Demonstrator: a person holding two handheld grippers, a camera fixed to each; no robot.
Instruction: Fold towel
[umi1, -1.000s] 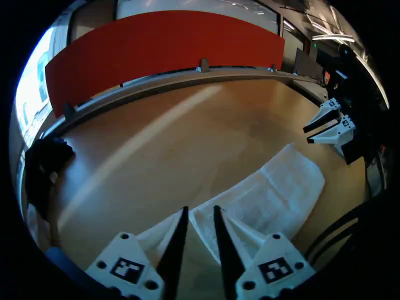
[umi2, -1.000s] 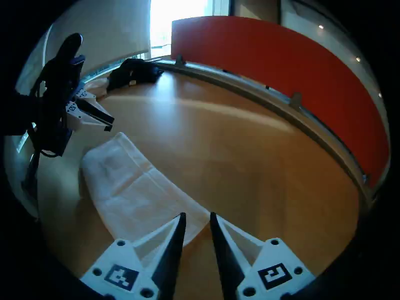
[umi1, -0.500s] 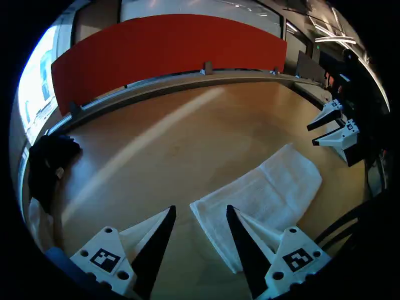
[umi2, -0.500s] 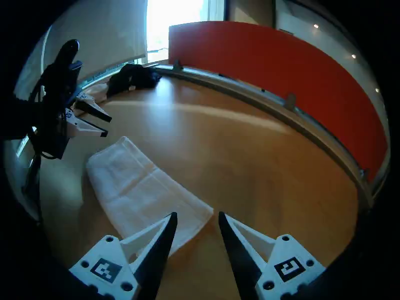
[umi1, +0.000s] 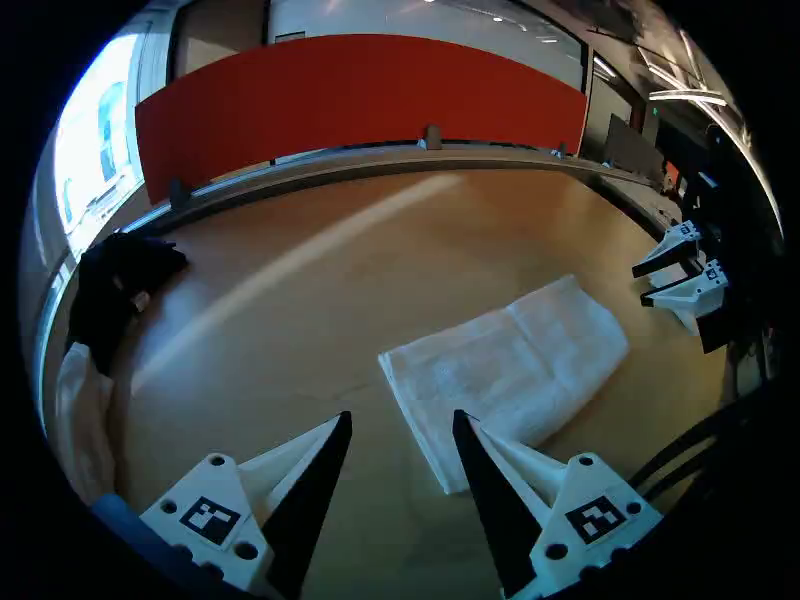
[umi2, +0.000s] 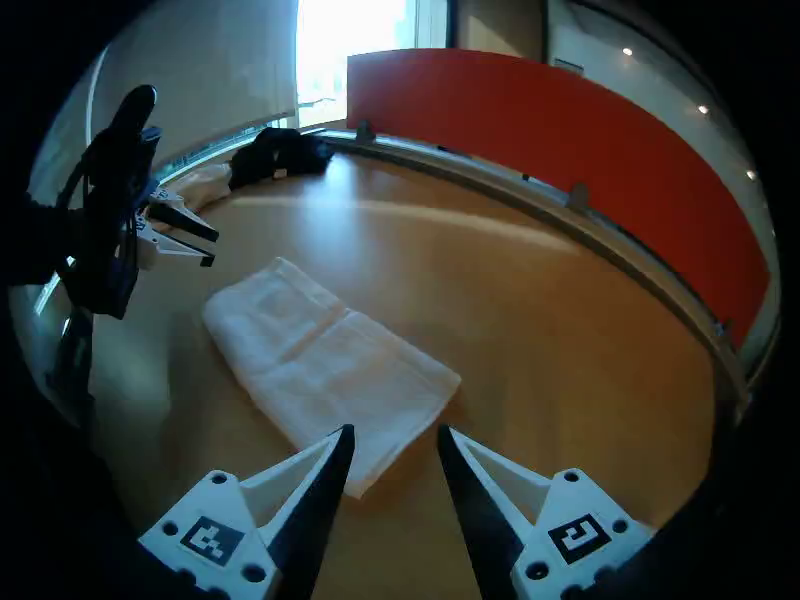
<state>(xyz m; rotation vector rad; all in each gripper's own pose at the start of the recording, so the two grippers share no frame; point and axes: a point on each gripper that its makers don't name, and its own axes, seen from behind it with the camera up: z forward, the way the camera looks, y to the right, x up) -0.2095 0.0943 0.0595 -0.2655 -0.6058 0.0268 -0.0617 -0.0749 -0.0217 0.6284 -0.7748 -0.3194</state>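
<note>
On the wooden table (umi1: 300, 290) (backed by a long red divider (umi1: 360, 100)) we see the folded white towel (umi1: 510, 360) lying flat. It sits just ahead of the left gripper (umi1: 400, 415), whose jaws stand spread and empty, and one finger hides the towel's near corner. From the right gripper view, the towel lies just before the right gripper (umi2: 396, 430), which is likewise spread and holding nothing. A dark bundle (umi1: 120, 285) near the table's far edge is perhaps clothing; we find it too murky to name.
</note>
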